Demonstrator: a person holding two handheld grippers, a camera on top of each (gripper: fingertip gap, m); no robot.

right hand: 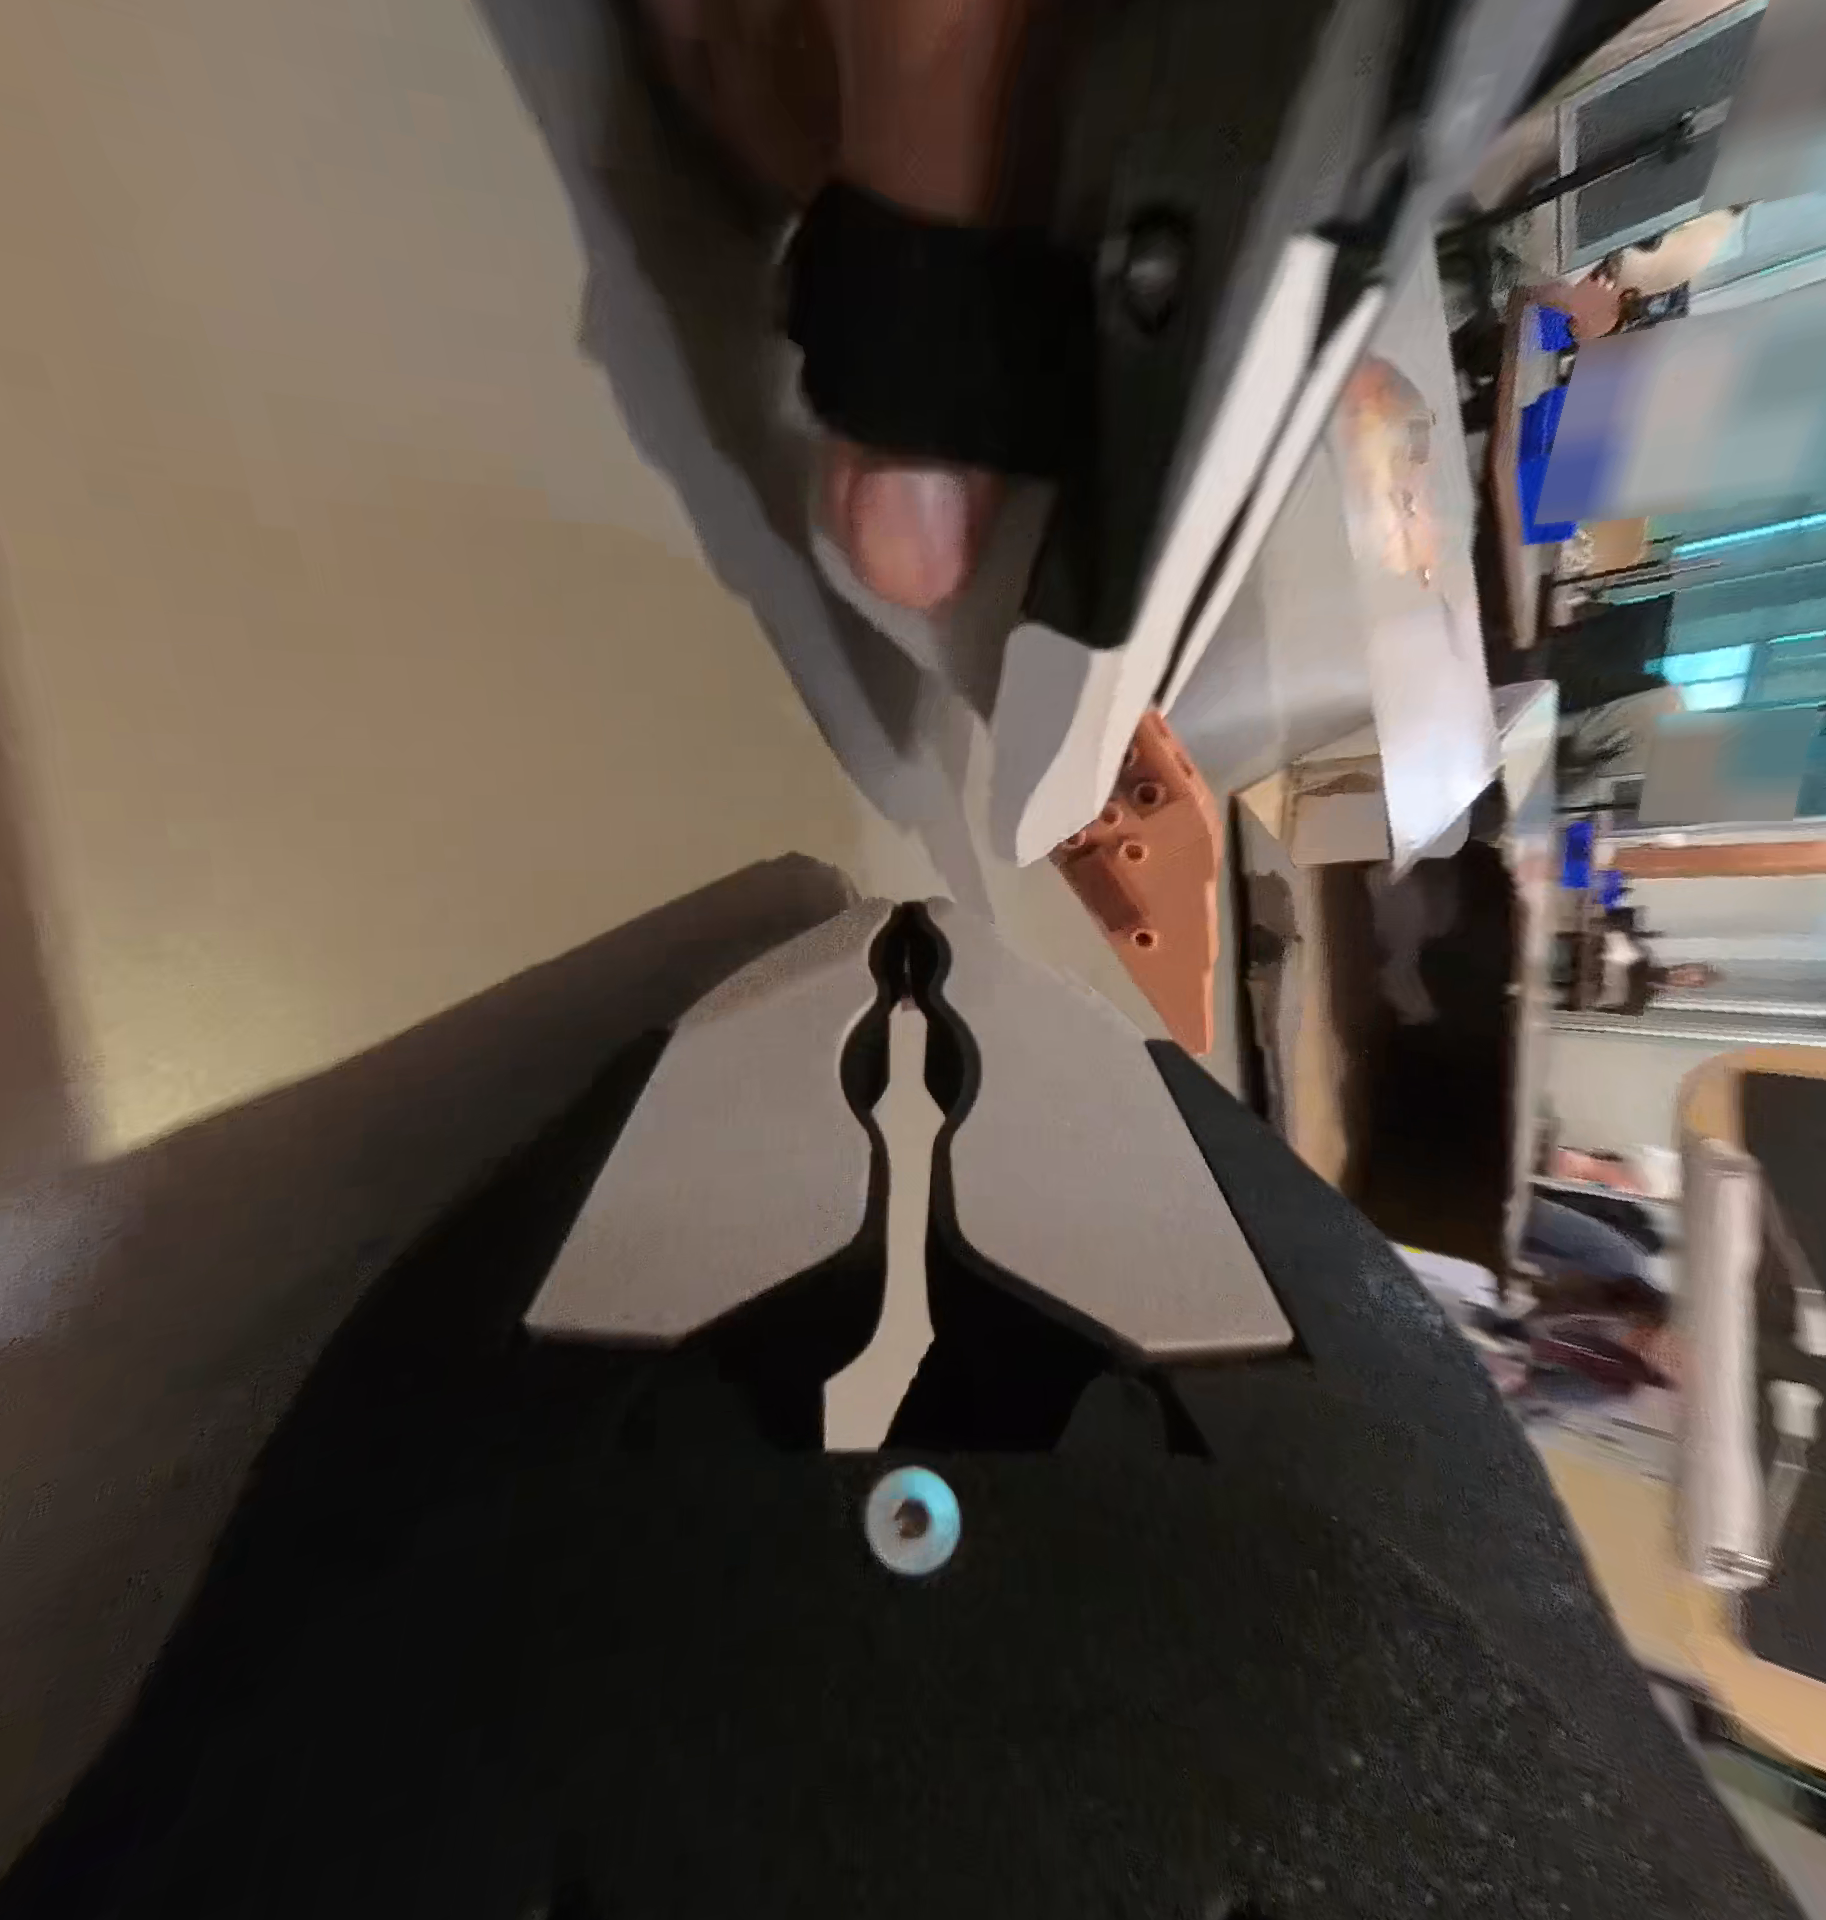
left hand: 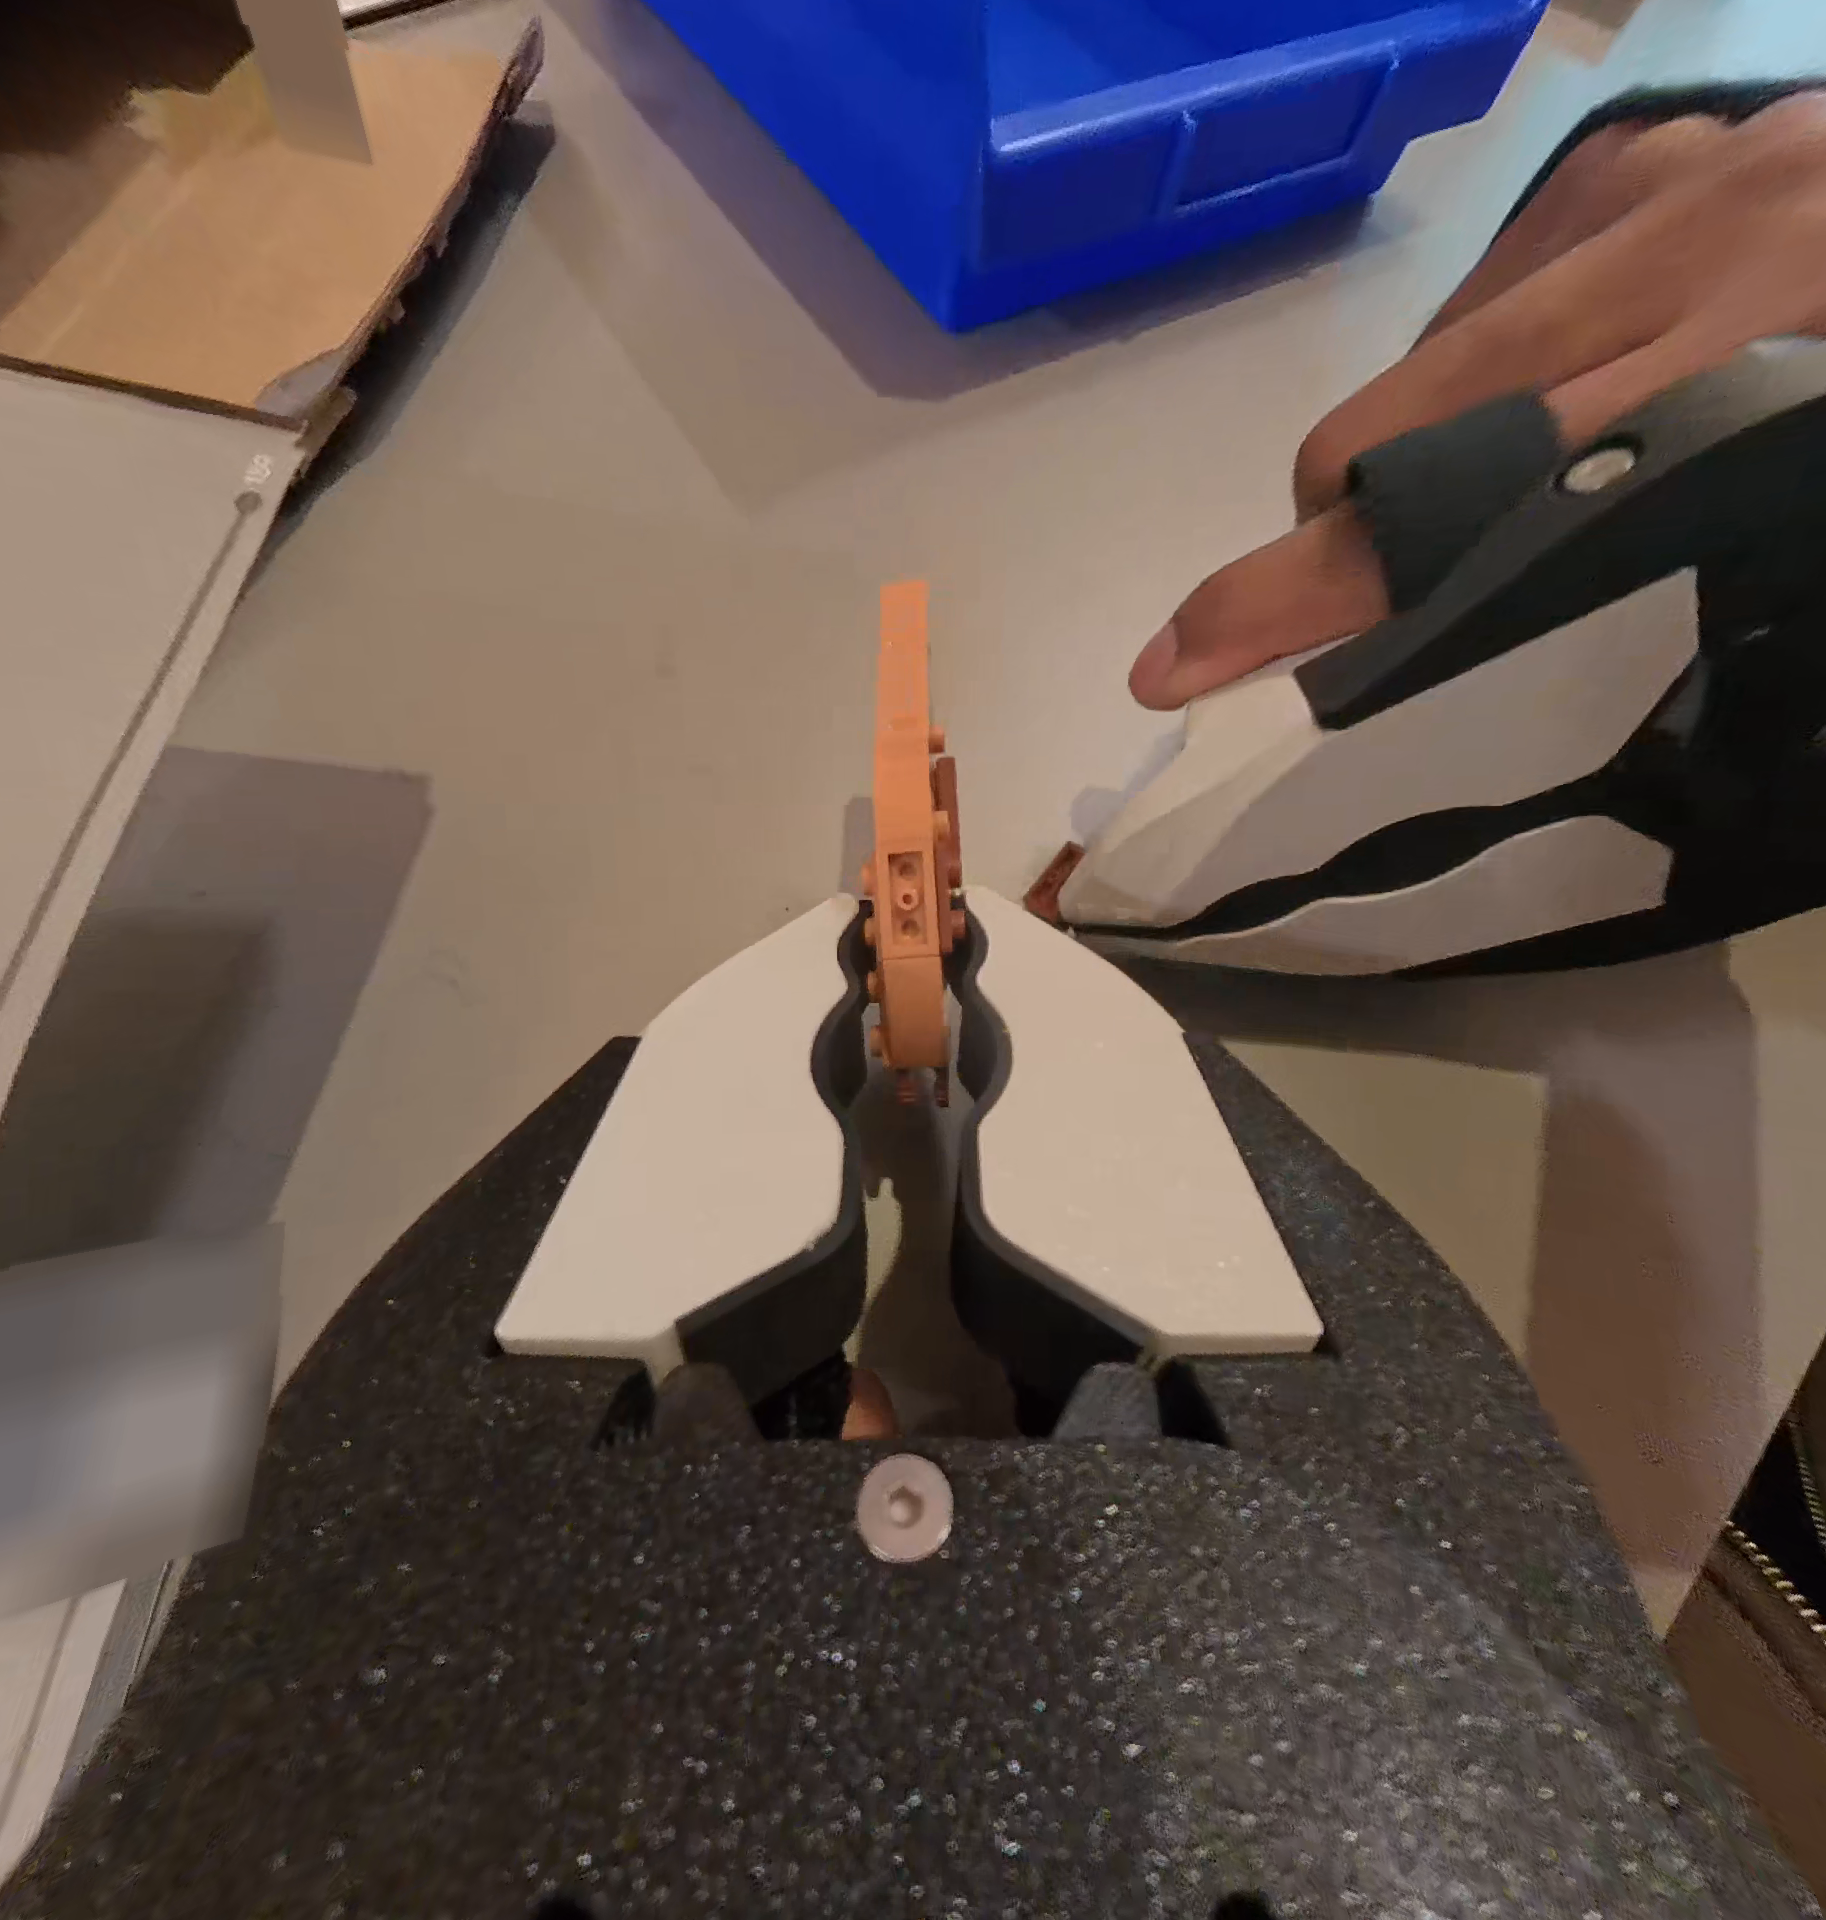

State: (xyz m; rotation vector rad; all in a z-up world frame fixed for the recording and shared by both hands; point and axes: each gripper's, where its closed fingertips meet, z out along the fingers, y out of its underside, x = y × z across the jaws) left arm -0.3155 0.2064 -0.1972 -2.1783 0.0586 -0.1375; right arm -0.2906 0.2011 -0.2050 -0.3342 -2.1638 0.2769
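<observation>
**Desk-side:** Left wrist view first. What have you got in the left claw [left hand: 914, 914]?

**Operator:** An orange toy-brick assembly [left hand: 904, 790], a flat build stood on edge. I have both pads clamped on its near end, one on each studded face. The rest sticks out ahead over the desk [left hand: 597, 644], and I can't tell whether its lower edge touches the surface.

**Desk-side:** And the right claw [left hand: 1070, 914]?

**Operator:** It lies on its side, just right of my left fingertips, with a hand [left hand: 1511, 343] over it. In the right wrist view its pads are together. A small reddish-brown brick piece [left hand: 1052, 881] sits right at its tips, but I can't tell whether it is nipped there or only touching.

**Desk-side:** How close are the brown piece and the assembly?

**Operator:** Just beside each other and not joined. The brown piece is off the assembly's right face, near the clamped end.

**Desk-side:** Anything else around?

**Operator:** A blue bin [left hand: 1096, 156] sits well beyond, and there is torn cardboard [left hand: 244, 239] at far left.
</observation>
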